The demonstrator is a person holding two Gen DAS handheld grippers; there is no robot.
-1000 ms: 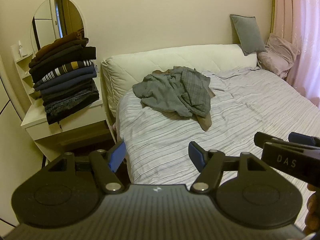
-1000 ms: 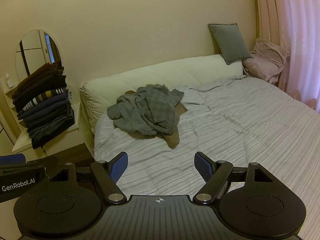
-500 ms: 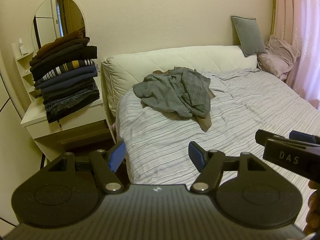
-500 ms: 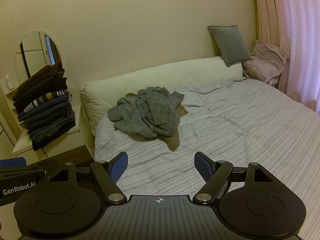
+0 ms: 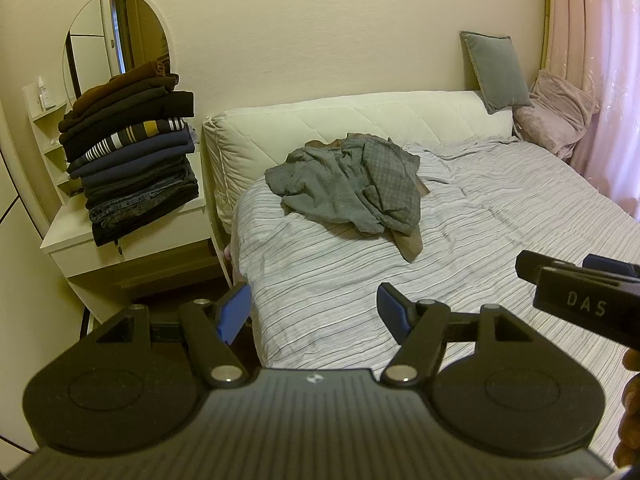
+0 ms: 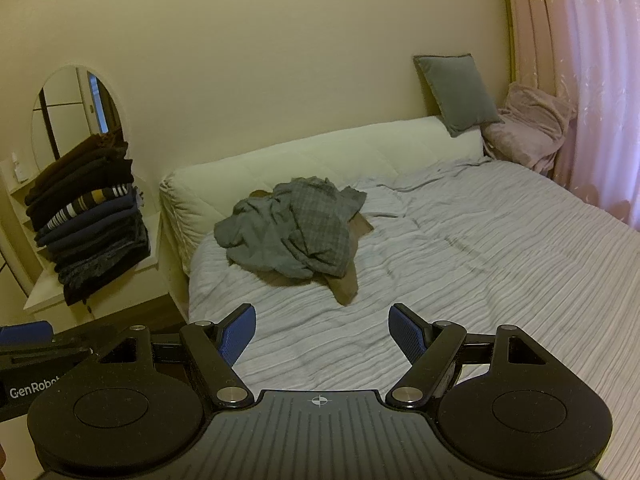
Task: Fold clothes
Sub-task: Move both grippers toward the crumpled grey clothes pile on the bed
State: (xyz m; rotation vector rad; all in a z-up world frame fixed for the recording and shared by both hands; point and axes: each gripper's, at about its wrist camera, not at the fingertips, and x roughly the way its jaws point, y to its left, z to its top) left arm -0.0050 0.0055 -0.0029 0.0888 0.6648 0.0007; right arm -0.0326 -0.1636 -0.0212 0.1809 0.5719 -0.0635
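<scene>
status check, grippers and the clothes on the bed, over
Left gripper open, empty. Right gripper open, empty. Crumpled grey clothes unfolded near headboard, brown garment underneath. Path across striped bedding looks unobstructed.

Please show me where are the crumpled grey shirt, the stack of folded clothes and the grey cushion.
crumpled grey shirt [image 5: 344, 190]: left wrist view, middle of the bunched fabric.
stack of folded clothes [image 5: 132, 156]: left wrist view, the navy layers mid-stack.
grey cushion [image 6: 456, 94]: right wrist view, centre of its face.
</scene>
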